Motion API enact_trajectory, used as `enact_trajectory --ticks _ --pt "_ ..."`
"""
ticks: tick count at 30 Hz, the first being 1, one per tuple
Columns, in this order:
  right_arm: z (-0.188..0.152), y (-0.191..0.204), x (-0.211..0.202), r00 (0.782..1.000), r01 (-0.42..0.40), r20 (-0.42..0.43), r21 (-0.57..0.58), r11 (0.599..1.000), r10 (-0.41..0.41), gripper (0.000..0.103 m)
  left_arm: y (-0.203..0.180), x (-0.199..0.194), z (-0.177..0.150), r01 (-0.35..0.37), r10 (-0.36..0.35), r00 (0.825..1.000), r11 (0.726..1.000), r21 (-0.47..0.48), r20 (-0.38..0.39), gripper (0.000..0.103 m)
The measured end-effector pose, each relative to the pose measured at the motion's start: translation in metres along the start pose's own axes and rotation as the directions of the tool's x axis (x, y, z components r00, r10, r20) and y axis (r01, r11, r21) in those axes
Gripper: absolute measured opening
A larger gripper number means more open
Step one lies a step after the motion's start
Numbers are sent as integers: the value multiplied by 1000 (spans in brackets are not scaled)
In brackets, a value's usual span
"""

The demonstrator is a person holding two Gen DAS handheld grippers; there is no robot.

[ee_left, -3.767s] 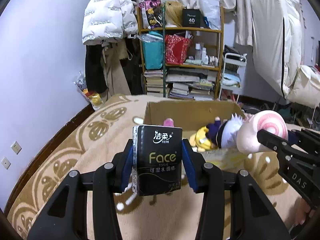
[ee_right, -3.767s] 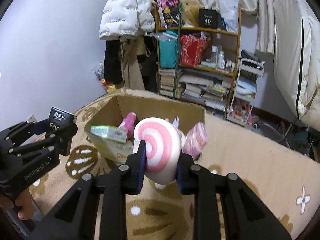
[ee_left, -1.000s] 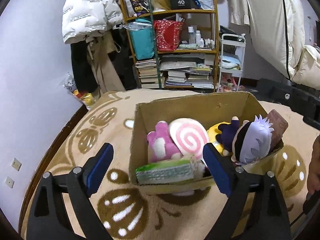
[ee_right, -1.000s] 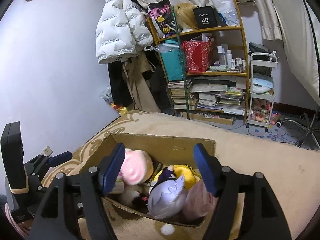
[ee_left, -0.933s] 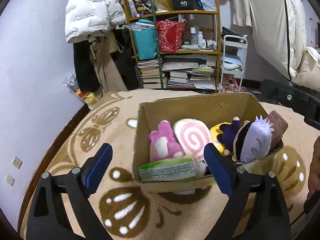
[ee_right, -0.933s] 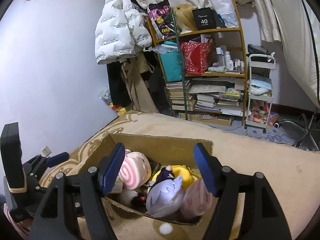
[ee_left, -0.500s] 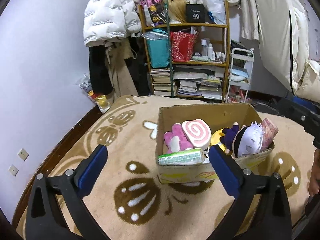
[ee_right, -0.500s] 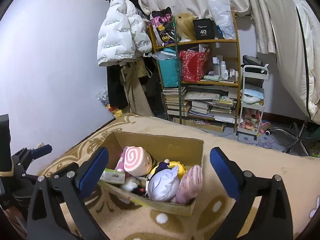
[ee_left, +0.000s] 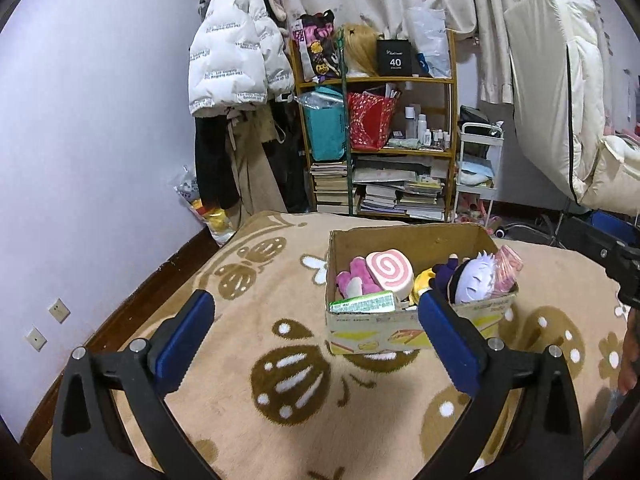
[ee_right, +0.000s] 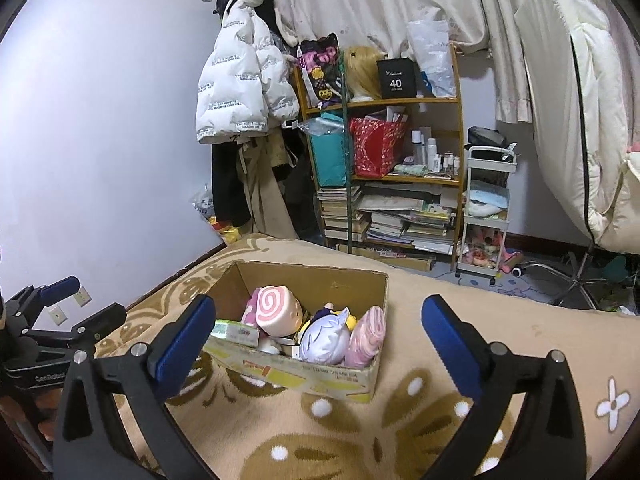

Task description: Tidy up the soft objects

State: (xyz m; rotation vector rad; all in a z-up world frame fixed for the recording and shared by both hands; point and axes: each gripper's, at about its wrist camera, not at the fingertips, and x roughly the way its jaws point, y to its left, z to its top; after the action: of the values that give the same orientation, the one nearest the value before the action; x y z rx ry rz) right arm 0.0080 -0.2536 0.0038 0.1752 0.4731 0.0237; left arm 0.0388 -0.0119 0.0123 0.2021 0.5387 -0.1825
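Both grippers stand wide open and empty: the left gripper (ee_left: 316, 324) and the right gripper (ee_right: 318, 328) each hang above a tan blanket (ee_left: 248, 288) patterned with brown shapes, and their jaws have just been opening with nothing between them. Ahead, at about twelve o'clock from the right gripper and one o'clock from the left, sits an open cardboard box (ee_right: 320, 376) on the blanket. Inside it lie the soft things: a pink-and-white swirl plush (ee_left: 390, 274), a pink plush toy (ee_left: 352, 280) at its nine o'clock, a green tissue pack (ee_left: 362, 304) against the near wall, a pale purple-haired doll (ee_left: 472, 280) and a pink bundle (ee_right: 366, 336) at the three o'clock end. Beyond the box stand a cluttered bookshelf (ee_right: 384, 184) and a hanging white puffer jacket (ee_right: 240, 92).
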Motion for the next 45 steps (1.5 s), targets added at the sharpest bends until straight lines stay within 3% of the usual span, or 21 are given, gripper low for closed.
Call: enact_trajectory --ticks 7,17,45 --pt "-8 -2 -19 1000 25 4 6 1000 -25 103 -1 -21 -10 -5 4 1000 1000 18 20 101" --pt "-23 -10 -28 998 63 -14 18 998 -63 103 0 -19 -18 1 -1 1000 1000 9 2 101" --pt "-35 -18 -7 993 104 -64 21 994 -102 103 -8 3 -24 15 -15 1000 999 33 7 101"
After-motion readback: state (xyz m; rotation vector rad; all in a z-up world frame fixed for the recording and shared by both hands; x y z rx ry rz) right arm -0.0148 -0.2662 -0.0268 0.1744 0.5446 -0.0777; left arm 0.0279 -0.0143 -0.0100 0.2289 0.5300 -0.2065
